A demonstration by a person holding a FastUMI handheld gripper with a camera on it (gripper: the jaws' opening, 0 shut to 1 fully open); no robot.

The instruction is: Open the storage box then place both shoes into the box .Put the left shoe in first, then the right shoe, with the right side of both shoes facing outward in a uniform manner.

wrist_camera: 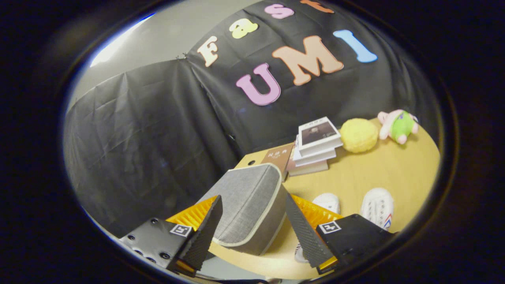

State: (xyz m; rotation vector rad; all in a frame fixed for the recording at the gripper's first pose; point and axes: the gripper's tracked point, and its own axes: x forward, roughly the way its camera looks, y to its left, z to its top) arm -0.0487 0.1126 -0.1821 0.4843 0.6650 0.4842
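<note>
Gripper (252, 221) spread wide, fingers either side of the grey storage box (248, 205), seemingly not pressing it; box lid closed, on the wooden table (375, 169); two white shoes (376, 205) at 3 o'clock from the box, side by side; stacked books (315, 144) at 1 o'clock; yellow ball (358, 135) and plush toy (396, 125) beyond.

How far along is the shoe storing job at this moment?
Nothing looks finished yet. The gripper has its fingers open around the grey storage box, which sits between them, so opening the box seems to be in hand; whether they touch it is unclear. Both white shoes are on the wooden table beyond the right finger, so placing the left shoe, then the right, remains.
</note>
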